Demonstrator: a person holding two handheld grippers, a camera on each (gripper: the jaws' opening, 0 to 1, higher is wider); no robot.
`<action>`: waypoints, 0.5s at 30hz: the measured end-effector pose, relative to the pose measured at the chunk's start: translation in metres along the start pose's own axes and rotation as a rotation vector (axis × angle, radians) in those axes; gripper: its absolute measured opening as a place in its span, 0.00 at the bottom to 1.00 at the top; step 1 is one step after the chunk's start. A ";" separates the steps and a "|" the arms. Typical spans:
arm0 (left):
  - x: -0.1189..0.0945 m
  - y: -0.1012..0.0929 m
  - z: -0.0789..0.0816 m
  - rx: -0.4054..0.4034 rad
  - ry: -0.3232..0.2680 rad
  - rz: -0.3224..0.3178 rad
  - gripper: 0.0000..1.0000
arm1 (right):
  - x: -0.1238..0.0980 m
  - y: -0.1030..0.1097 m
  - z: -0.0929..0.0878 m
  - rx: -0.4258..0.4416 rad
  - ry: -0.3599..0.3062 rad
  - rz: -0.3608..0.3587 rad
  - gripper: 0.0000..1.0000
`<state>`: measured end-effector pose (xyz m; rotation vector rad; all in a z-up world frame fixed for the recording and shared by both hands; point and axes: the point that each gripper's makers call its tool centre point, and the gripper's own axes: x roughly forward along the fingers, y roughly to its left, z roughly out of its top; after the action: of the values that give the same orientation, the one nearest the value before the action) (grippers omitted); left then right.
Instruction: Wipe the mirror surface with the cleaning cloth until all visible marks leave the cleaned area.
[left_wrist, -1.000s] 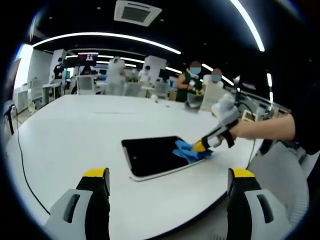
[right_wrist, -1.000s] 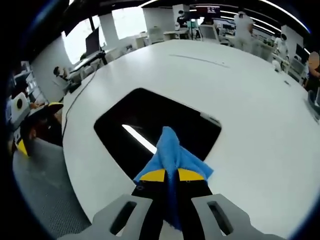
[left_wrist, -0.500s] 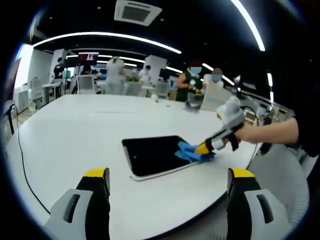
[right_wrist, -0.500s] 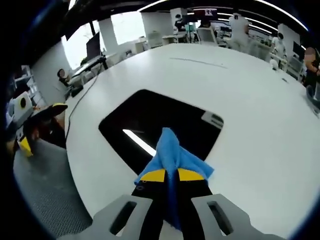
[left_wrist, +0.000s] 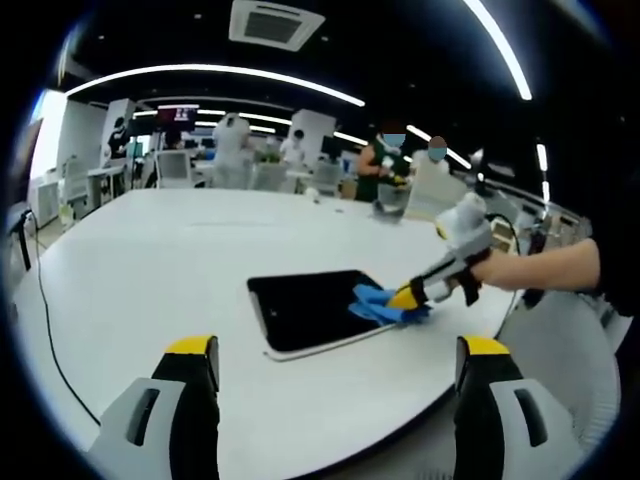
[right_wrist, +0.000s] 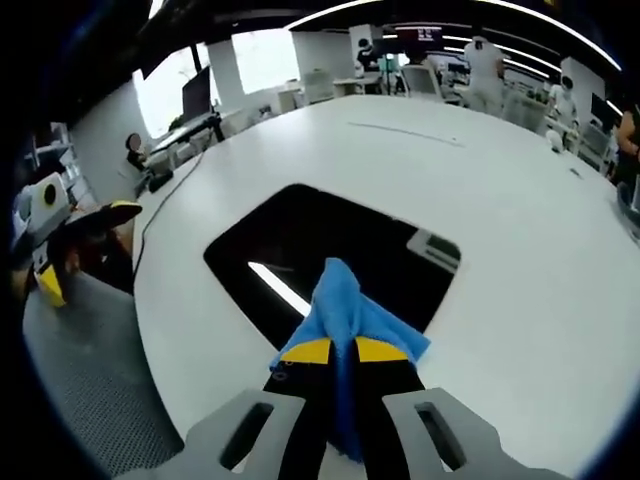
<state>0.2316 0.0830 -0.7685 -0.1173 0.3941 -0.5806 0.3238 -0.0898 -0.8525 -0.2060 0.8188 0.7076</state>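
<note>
A dark rectangular mirror (left_wrist: 305, 308) (right_wrist: 320, 250) lies flat on the white table (left_wrist: 150, 260). My right gripper (right_wrist: 340, 352) is shut on a blue cleaning cloth (right_wrist: 345, 310), whose bunched end rests on the mirror's near edge. In the left gripper view that same gripper (left_wrist: 405, 296) comes in from the right, held by a gloved hand, and presses the cloth (left_wrist: 380, 303) onto the mirror's right end. My left gripper (left_wrist: 335, 350) hovers open well short of the mirror, nothing between its yellow-tipped fingers (left_wrist: 192, 346).
The table (right_wrist: 520, 260) curves away to a rounded edge at the left of the right gripper view, with floor beyond. A black cable (left_wrist: 45, 330) trails over the table's left side. People (left_wrist: 385, 165) and desks stand far behind.
The right gripper and cloth have slid slightly toward the mirror's right end. The left gripper has stayed put.
</note>
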 end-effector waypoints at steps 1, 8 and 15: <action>0.000 0.000 0.000 0.000 -0.001 0.001 0.99 | 0.001 0.001 0.001 0.003 -0.002 0.006 0.02; 0.000 0.000 0.001 0.000 -0.004 -0.003 0.99 | 0.010 0.015 0.009 -0.015 -0.007 0.034 0.02; 0.000 -0.001 0.002 -0.004 -0.011 -0.013 0.99 | 0.021 0.032 0.018 -0.037 -0.015 0.068 0.02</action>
<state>0.2319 0.0815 -0.7667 -0.1267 0.3838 -0.5915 0.3234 -0.0475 -0.8527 -0.2068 0.8014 0.7875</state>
